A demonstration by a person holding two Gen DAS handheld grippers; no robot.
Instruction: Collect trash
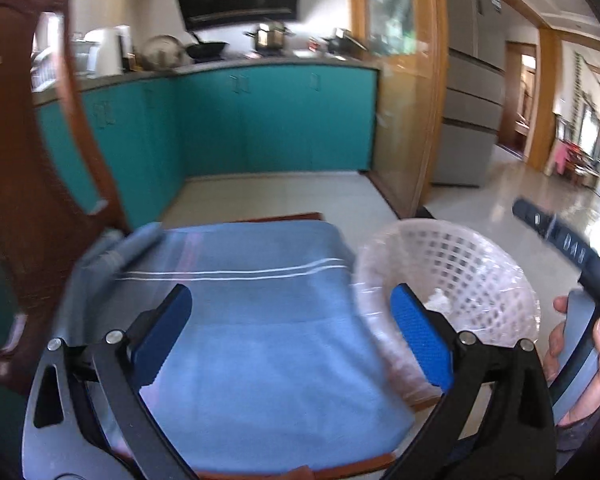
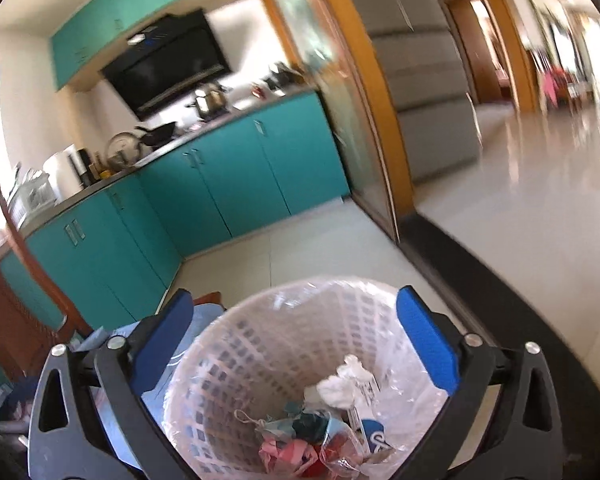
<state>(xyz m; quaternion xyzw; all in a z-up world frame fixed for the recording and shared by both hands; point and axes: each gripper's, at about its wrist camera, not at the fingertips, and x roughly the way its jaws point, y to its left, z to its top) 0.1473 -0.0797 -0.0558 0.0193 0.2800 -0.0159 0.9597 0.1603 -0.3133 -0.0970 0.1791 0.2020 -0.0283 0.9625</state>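
A white mesh waste basket (image 2: 284, 340) lined with a clear plastic bag stands below my right gripper (image 2: 296, 332). Inside it lie crumpled white paper (image 2: 342, 386), pink and red wrappers (image 2: 296, 452) and other scraps. The right jaws stand wide open above the basket with nothing gripped. My left gripper (image 1: 292, 328) hovers open over a blue towel (image 1: 260, 352) spread on a wooden seat, and nothing is between its blue pads. The same basket (image 1: 460, 272) sits to the right of the towel. A hand (image 1: 580, 364) holding the other tool shows at the right edge.
A dark wooden chair back (image 1: 28, 168) rises at the left. Teal kitchen cabinets (image 1: 260, 120) with pots on the counter run along the far wall. A wood-framed glass door (image 1: 404, 92) and a grey refrigerator (image 1: 472, 92) stand to the right, beyond them a glossy tiled floor (image 2: 540, 200).
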